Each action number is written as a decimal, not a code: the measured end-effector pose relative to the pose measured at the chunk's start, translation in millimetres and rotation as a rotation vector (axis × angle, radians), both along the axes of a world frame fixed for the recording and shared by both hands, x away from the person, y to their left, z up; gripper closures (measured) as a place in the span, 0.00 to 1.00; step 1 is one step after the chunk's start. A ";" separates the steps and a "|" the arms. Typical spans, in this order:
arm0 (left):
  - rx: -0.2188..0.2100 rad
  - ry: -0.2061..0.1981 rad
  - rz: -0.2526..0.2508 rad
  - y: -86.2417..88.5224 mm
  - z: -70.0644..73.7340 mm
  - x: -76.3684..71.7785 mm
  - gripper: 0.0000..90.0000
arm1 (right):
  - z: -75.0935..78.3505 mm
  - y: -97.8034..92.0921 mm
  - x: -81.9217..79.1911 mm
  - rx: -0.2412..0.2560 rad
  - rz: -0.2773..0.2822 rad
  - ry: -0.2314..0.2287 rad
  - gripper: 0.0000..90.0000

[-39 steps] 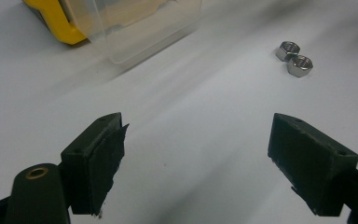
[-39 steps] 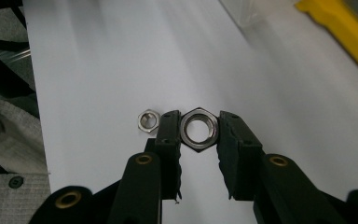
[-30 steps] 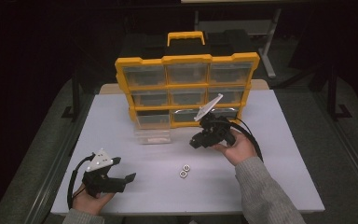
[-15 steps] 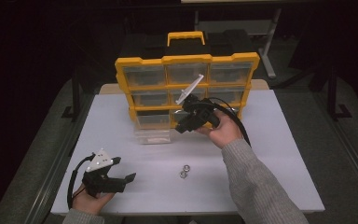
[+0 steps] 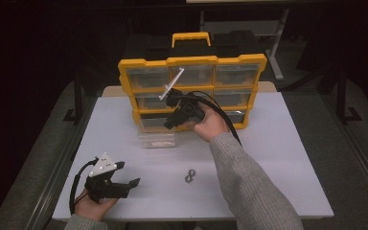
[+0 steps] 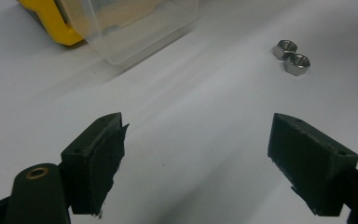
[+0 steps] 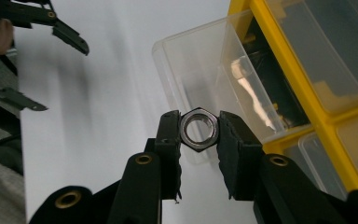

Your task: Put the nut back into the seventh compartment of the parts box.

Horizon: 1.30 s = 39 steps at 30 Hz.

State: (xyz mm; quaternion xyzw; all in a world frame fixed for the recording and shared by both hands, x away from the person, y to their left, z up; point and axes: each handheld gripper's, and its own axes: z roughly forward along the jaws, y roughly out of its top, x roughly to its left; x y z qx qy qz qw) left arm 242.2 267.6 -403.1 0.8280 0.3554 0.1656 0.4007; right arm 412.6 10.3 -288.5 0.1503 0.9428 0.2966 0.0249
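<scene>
**The Big Yellow Box on the White Table**

A white table (image 5: 278,158) sits in a dark room. At the back of it stands a yellow box (image 5: 191,61). The box stands upright. It has a yellow handle (image 5: 190,37) on top, and the top around the handle is black. The front of the box has rows of small see-through drawers. The top left drawer (image 5: 146,76) and the top right drawer (image 5: 234,74) are pushed in. A grey floor (image 5: 345,143) lies around the table. Behind the box, far back, is a pale metal leg (image 5: 278,48) of another table.

Three hex nuts (image 7: 199,129), one yellow organizer (image 5: 191,64), one pulled-out clear drawer (image 5: 157,139), two grippers (image 5: 110,182).
</scene>
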 end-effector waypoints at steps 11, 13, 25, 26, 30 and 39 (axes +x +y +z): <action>0.003 0.005 -0.002 2.1 0.5 0.1 0.20 | -25.5 25.7 15.8 -0.031 -0.023 0.032 0.77; -0.001 0.006 0.002 1.9 0.6 -0.4 0.20 | -30.6 28.5 18.9 -0.037 -0.032 0.039 0.77; 0.000 0.001 -0.002 1.5 0.5 0.3 0.20 | -49.2 34.1 29.6 -0.053 -0.061 0.037 0.77; -0.002 0.002 -0.001 1.6 0.3 0.3 0.20 | -50.3 34.4 29.7 -0.051 -0.060 0.042 0.77; -0.004 0.000 -0.002 1.9 0.6 0.2 0.20 | -55.2 34.9 28.5 -0.057 -0.062 0.027 0.74; -0.013 0.002 0.006 2.2 0.5 -0.5 0.20 | -41.8 18.0 22.7 0.017 -0.069 0.031 0.72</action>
